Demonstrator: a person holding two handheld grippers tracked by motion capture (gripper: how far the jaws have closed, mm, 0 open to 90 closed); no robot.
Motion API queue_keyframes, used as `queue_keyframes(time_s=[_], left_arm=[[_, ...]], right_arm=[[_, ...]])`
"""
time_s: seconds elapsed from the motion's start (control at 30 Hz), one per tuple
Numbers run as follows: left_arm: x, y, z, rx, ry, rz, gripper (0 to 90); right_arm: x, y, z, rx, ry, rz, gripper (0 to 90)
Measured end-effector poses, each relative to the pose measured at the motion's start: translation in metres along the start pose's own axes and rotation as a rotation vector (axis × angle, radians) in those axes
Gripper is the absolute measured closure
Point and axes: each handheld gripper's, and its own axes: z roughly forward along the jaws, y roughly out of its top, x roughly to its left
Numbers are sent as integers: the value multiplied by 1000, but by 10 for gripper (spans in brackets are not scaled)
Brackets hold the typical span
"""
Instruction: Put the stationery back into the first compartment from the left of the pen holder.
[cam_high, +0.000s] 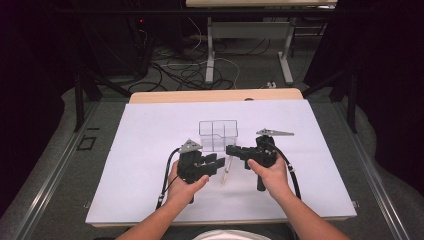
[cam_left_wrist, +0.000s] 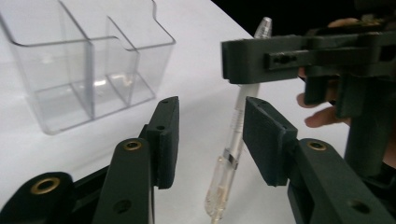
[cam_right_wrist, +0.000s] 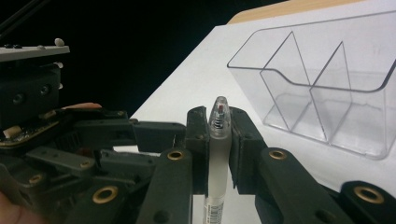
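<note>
The right hand-held gripper (cam_right_wrist: 218, 154) grasps the pen (cam_right_wrist: 218, 163) upright above the counter (cam_high: 150, 150), just before the clear box (cam_high: 218, 135). The left hand-held gripper (cam_left_wrist: 210, 135) is released, its jaws around the pen's lower part.

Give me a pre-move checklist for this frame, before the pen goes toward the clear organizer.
1. Right gripper shut on the pen: ok, both pads press the barrel near its tip.
2. Left gripper clear of the pen: ok, its jaws stand open on either side of the barrel, not touching it.
3. Pen orientation: ok, roughly upright in the right gripper view, spring tip up.
4. Clear organizer upright with compartments free: ok, three compartments, nothing in them.
5. Path from pen to organizer: ok, bare white table sheet between them.
6. Pen's lower end off the table: cannot tell.
</note>
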Motion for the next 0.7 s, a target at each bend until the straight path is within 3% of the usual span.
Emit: queue_keyframes(time_s=[0.03,0.07,0.1,0.13,0.2,0.23,0.3,0.5,0.53,0.57,0.6,0.7], left_arm=[[8,4,-4,-11,32,-20,543],[8,4,-4,-11,32,-20,530],[8,4,-4,-11,32,-20,530],[16,7,-7,-20,73,-41,530],[16,7,-7,-20,73,-41,511],[24,11,-11,-26,101,-63,511],[24,11,-11,-26,101,-63,505],[24,11,-11,-26,101,-63,505],[71,20,-24,-45,211,-109,505],[71,20,-24,-45,211,-109,393],[71,20,-24,-45,211,-109,393],[71,20,-24,-45,211,-109,393]], right_arm=[[0,0,0,0,0,0,798],[0,0,0,0,0,0,798],[2,3,2,-7,-19,-37,798],[2,3,2,-7,-19,-37,798],[5,7,7,-10,-21,-53,798],[5,7,7,-10,-21,-53,798],[10,13,12,-17,-20,-74,798],[10,13,12,-17,-20,-74,798],[10,13,12,-17,-20,-74,798],[10,13,12,-17,-20,-74,798],[47,67,42,-34,-37,-228,798],[47,67,42,-34,-37,-228,798]])
